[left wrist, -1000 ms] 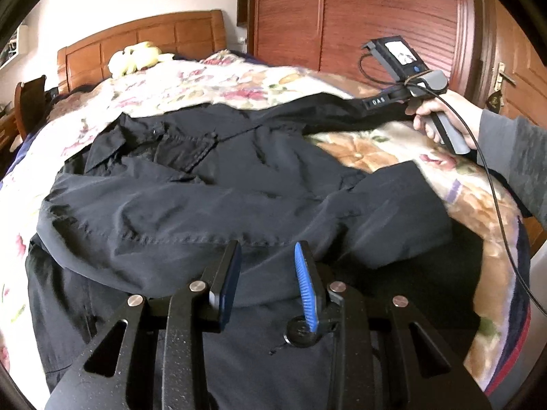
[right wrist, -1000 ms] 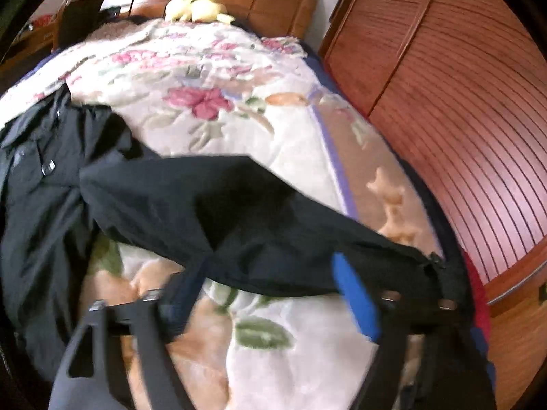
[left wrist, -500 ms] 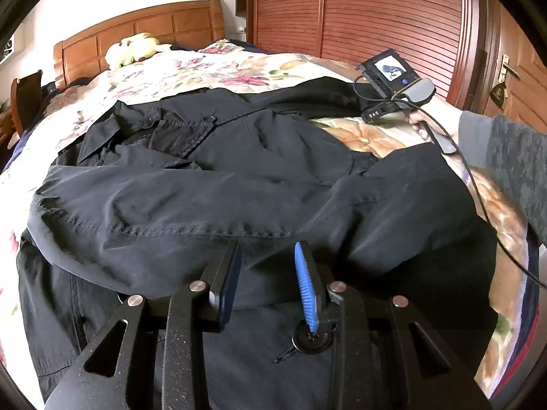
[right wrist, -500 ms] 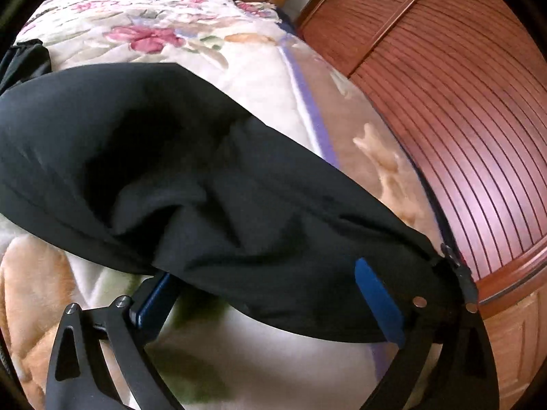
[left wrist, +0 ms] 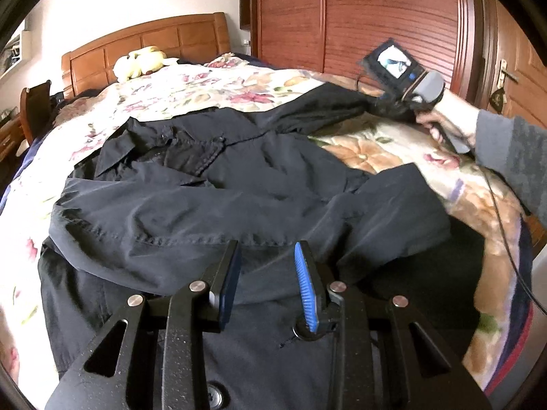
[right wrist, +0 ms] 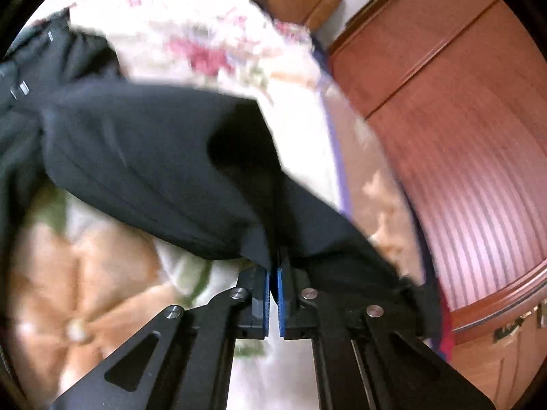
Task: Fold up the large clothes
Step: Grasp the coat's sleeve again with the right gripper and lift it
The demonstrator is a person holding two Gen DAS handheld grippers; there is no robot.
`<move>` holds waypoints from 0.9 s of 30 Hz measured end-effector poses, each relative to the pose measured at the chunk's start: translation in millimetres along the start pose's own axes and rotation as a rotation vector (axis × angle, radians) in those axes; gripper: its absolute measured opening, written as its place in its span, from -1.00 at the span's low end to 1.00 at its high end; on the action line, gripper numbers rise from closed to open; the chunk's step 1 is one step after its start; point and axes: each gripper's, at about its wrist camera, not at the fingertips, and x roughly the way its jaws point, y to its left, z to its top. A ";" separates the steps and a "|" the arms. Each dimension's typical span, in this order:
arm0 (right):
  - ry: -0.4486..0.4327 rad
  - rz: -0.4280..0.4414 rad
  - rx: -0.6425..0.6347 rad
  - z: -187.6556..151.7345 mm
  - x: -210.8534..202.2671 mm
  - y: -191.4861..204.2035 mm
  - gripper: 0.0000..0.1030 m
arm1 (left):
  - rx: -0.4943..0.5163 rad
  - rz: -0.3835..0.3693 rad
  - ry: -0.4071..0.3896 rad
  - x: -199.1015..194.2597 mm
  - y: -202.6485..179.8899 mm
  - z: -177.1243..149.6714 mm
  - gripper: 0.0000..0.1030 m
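A large black shirt [left wrist: 239,184] lies spread on the bed, collar toward the headboard. My left gripper [left wrist: 266,249] hovers over its lower part, its jaws apart with nothing between them. One long sleeve [left wrist: 324,106] stretches to the right, where a person's hand holds my right gripper [left wrist: 396,106] at its end. In the right wrist view the right gripper [right wrist: 275,259] is shut, its blue pads pinching the sleeve [right wrist: 154,171] near the cuff. The sleeve hangs taut above the quilt. That view is blurred.
A floral quilt [left wrist: 191,92] covers the bed, with a wooden headboard [left wrist: 143,44] and a yellow plush toy [left wrist: 140,63] at the far end. Red-brown wardrobe doors [left wrist: 359,17] stand behind. A chair [left wrist: 34,109] is at the left. A grey-sleeved arm [left wrist: 506,150] reaches in from the right.
The right gripper's jaws, wide apart around the sleeve before, have shut on it, and the gripper has rolled and shifted. The left gripper has kept its opening and place.
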 end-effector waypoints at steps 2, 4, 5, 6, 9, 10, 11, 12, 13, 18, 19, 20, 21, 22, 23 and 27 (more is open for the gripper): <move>-0.061 0.011 0.010 9.5 -33.8 -6.4 -0.95 | 0.000 -0.001 -0.006 -5.5 0.6 0.4 -0.35; -0.120 0.033 0.009 19.2 -70.3 -4.7 -0.95 | 0.003 0.000 -0.012 -10.9 1.5 1.2 -0.35; -0.149 0.044 0.003 24.3 -87.0 -1.7 -0.95 | 0.002 0.000 -0.016 -13.4 2.2 1.7 -0.35; -0.174 0.058 -0.005 29.0 -101.8 2.9 -0.95 | -0.001 0.000 -0.021 -17.2 4.2 1.7 -0.35; -0.250 0.131 -0.023 39.8 -147.6 22.6 -0.95 | -0.004 0.020 -0.028 -26.3 9.6 -0.5 -0.35; -0.273 0.163 -0.026 42.8 -161.0 30.3 -0.94 | -0.003 0.024 -0.031 -29.0 11.0 -1.0 -0.35; -0.295 0.203 -0.030 44.5 -176.1 39.7 -0.94 | -0.007 0.027 -0.034 -32.7 13.9 -1.9 -0.35; -0.309 0.234 -0.035 45.1 -185.9 47.6 -0.94 | -0.014 0.028 -0.036 -36.0 16.8 -3.0 -0.35; -0.321 0.259 -0.044 45.6 -195.7 57.5 -0.94 | -0.019 0.029 -0.038 -37.5 19.1 -3.5 -0.35; -0.325 0.372 -0.118 40.0 -223.7 109.4 -0.94 | -0.047 0.044 -0.056 -49.9 35.5 -5.6 -0.35; -0.315 0.379 -0.134 37.2 -225.5 120.4 -0.94 | -0.052 0.047 -0.060 -52.3 39.1 -5.9 -0.35; -0.295 0.380 -0.143 35.2 -220.5 122.2 -0.94 | -0.058 0.050 -0.063 -53.9 42.4 -6.8 -0.35; -0.274 0.385 -0.140 31.4 -218.0 127.6 -0.94 | -0.061 0.052 -0.064 -55.1 44.7 -7.3 -0.35; -0.254 0.406 -0.125 28.4 -213.9 129.4 -0.94 | -0.069 0.056 -0.065 -56.8 49.0 -8.3 -0.35; -0.235 0.428 -0.107 26.5 -210.0 131.8 -0.92 | -0.076 0.057 -0.066 -57.8 52.3 -9.4 -0.35; -0.178 0.463 -0.074 21.1 -201.4 134.0 -0.40 | -0.093 0.064 -0.064 -60.2 63.7 -14.6 -0.35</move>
